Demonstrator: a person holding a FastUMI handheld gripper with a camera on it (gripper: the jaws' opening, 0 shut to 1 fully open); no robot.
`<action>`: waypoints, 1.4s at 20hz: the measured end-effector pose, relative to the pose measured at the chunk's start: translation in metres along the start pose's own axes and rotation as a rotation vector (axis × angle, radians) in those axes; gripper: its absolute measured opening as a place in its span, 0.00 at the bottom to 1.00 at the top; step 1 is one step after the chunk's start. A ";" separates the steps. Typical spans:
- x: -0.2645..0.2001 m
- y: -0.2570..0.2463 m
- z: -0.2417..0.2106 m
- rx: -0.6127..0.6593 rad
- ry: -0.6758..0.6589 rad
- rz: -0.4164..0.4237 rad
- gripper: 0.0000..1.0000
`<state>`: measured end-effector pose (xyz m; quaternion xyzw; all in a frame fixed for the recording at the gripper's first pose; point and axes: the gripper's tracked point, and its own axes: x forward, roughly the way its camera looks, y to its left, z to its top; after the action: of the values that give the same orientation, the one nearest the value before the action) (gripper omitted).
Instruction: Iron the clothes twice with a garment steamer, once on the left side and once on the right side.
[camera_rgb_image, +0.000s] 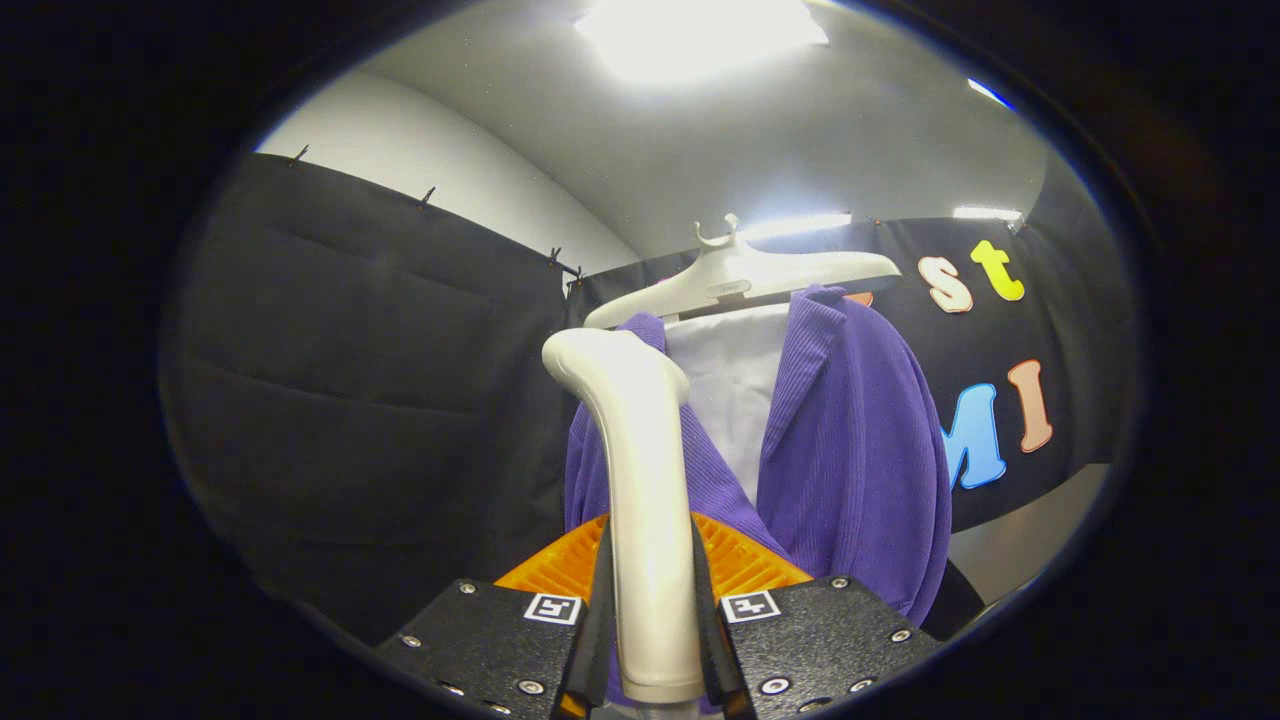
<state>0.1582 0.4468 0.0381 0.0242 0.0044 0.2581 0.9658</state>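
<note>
One tool is in your grip: the gripper (652, 640), lower centre of frame, has both fingers pressed against the sides of the smooth cream-white plastic handle of the garment steamer (640, 480), i.e. clamped on it. The handle rises through centre frame and its rounded head bends toward upper left, lying over the left front panel of the ribbed purple knit jacket (860, 440). The jacket hangs centre to centre-right on a white plastic hanger (745, 275), open at the front, w/ a plain white cloth panel (730, 390) showing between its lapels.

Progress (judged, not seen): steamer is picked up and brought to the garment's left half near shoulder height, so you appear to be at or near the start of the left-side pass. No steam is visible, and whether the head touches the fabric can't be told, since the handle hides the contact. Right-side pass looks untouched; both strokes are prob. still to do.

Edges & room: dark booth cloth at frame left stands close beside the jacket's left edge, so lateral room there is tight. At frame right, open space shows between the jacket's right sleeve edge and the wall behind. The hanger arm caps upward travel. Downward along the panel seems the freest path; the hem lies below, behind the fingers.
</note>
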 end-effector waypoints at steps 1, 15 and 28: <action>0.003 -0.001 -0.009 -0.008 0.013 -0.005 0.36; -0.046 -0.011 -0.174 -0.030 0.265 -0.026 0.37; -0.121 -0.025 -0.307 -0.068 0.466 -0.052 0.37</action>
<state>0.0589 0.3787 -0.2699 -0.0688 0.2190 0.2315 0.9454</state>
